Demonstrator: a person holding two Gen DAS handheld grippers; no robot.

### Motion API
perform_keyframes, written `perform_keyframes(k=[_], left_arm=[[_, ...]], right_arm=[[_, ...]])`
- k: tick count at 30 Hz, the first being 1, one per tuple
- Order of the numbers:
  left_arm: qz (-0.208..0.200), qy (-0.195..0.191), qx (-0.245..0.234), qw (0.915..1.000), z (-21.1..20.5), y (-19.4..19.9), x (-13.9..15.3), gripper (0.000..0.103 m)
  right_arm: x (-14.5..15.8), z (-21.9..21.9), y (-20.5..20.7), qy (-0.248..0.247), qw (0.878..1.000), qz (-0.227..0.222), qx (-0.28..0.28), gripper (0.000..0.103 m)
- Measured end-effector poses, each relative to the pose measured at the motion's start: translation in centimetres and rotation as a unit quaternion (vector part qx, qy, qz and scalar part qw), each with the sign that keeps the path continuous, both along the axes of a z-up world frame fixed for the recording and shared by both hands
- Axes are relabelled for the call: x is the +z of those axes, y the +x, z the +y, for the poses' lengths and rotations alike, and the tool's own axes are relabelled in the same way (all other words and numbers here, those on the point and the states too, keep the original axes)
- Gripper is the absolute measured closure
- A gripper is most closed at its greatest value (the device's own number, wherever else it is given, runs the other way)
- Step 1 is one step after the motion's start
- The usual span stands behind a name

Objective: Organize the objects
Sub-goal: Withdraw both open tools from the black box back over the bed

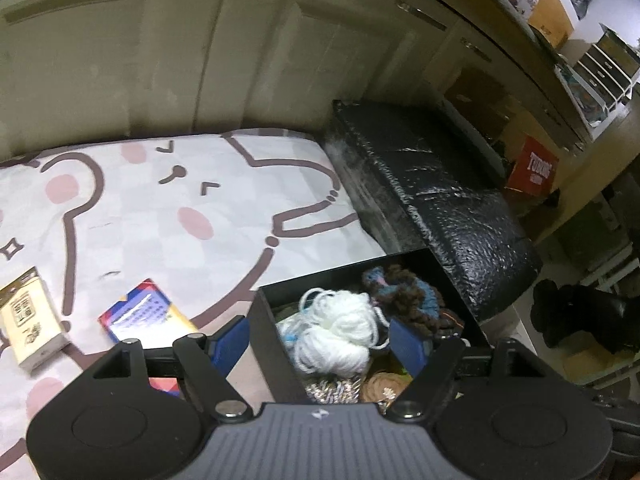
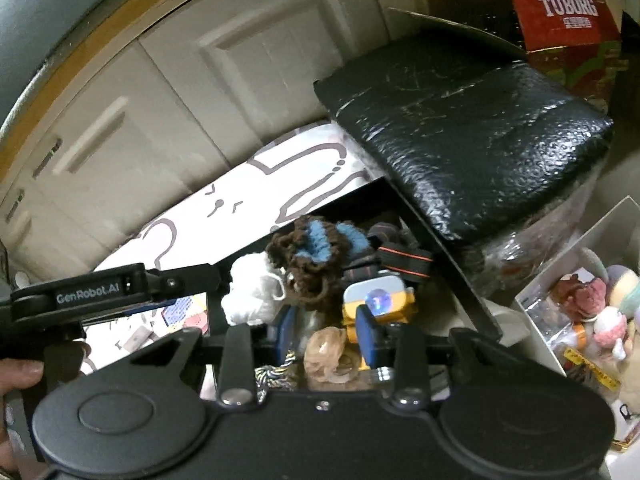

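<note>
Yarn between left tool fingers

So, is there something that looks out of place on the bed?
Yes. Two packets, a cream one and a blue one, lie loose on the sheet outside the black box, which is crowded with yarn.

Both wrist cameras look steeply down, close above the black storage box. Left view sits over its left wall; right view over its middle. Shared: box contents, black padded bench.
</note>
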State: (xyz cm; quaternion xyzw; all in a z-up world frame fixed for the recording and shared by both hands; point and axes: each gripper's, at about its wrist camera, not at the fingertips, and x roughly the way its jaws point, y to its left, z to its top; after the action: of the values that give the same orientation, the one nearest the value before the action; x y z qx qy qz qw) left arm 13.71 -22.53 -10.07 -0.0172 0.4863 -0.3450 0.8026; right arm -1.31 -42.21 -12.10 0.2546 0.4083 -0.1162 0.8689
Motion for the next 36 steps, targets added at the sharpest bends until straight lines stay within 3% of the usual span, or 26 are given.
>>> perform_keyframes(k=[24,36], left_arm=[[-0.064,0.044,-0.032,0.9965,2.5,-4.3,3.9,0.021],[-0.085,0.067,-0.021,0.9939,4.2,-5.3,4.6,0.006]], right_arm=[[4.6,1.0,-4.6,-0.07,0.996,-0.014,-0.051,0.053],[5.6,2.0,-6.2,-0.106,0.992,-0.009,-0.061,0.027]])
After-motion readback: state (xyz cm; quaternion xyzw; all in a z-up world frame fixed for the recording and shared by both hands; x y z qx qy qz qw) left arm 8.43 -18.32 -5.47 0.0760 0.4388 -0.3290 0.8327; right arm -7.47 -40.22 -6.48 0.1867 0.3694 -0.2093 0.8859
